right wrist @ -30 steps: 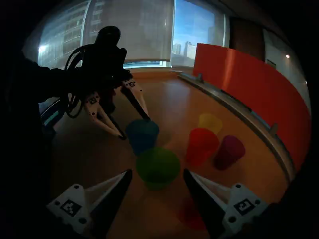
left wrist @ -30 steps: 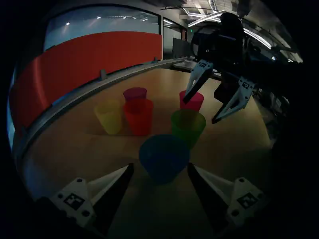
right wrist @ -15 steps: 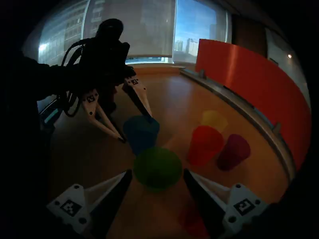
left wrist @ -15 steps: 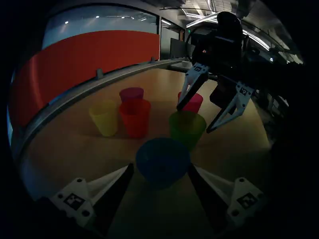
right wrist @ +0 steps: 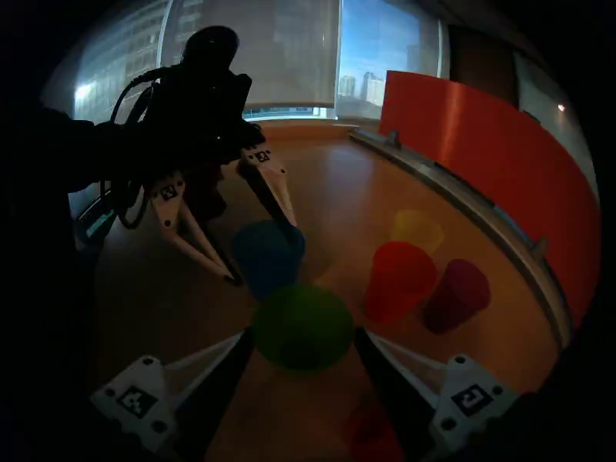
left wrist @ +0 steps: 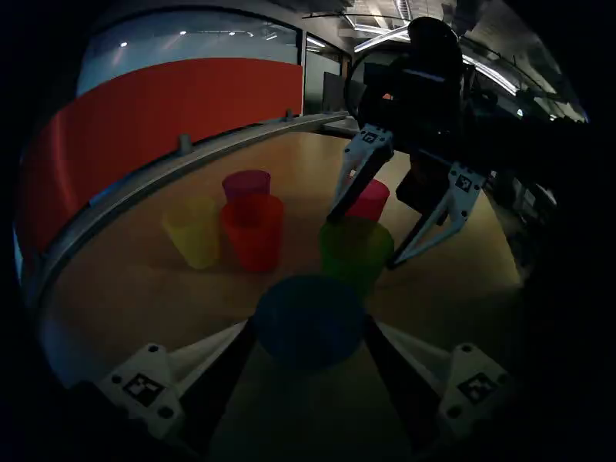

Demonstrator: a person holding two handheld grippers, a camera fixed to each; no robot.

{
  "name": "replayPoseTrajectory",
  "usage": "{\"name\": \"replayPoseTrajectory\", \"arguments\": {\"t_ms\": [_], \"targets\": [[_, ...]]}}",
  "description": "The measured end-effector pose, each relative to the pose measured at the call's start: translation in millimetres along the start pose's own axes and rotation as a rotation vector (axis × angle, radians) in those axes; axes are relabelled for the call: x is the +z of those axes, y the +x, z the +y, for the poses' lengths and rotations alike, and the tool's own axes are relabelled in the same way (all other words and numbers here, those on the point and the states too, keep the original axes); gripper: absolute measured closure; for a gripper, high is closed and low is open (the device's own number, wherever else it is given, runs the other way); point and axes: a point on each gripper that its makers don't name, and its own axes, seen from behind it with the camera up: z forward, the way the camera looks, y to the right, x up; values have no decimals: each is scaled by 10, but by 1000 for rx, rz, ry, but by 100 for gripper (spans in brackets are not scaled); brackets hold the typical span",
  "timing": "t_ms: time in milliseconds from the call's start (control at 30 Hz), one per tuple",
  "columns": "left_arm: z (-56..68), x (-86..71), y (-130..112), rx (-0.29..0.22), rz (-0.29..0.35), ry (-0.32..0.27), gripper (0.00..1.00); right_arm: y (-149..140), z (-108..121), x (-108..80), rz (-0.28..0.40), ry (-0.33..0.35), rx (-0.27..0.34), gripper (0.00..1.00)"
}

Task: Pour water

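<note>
Several plastic cups stand on a wooden table (left wrist: pixel 138 285). The blue cup (left wrist: pixel 309 322) sits upright between the fingers of my left gripper (left wrist: pixel 306 326), which is open and flanks it closely. Just beyond is the green cup (left wrist: pixel 356 248), with my right gripper (left wrist: pixel 359 242) open around it from the far side. In the right gripper view the green cup (right wrist: pixel 302 326) fills the gap of my open right gripper (right wrist: pixel 302 334), and the left gripper (right wrist: pixel 263 254) straddles the blue cup (right wrist: pixel 266 256). Whether any cup holds water cannot be seen.
Red (left wrist: pixel 252 231), yellow (left wrist: pixel 191 231) and purple (left wrist: pixel 246 185) cups cluster to the left, and a pink cup (left wrist: pixel 368 199) stands behind the green one. A grey rail (left wrist: pixel 154 181) and a red partition (left wrist: pixel 154 108) border the table. Dark sleeves hold both grippers.
Both grippers have moved forward toward each other. The blue cup now sits deeper between the left fingers and the green cup deeper between the right fingers. No cup has moved.
</note>
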Motion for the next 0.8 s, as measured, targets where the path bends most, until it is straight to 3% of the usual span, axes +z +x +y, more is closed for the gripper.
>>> {"name": "replayPoseTrajectory", "arguments": {"t_ms": [300, 367, 800], "targets": [[-15, 27, -17, -4, -6, 8, 6, -18, 4, 32, -4, 2, -4, 0], [-18, 30, -20, -3, -6, 10, 12, -14, 5, 33, -3, 2, -4, 0], [-31, 22, -27, 4, -10, 18, 13, -8, -12, 47, -7, 8, -11, 0]]}}
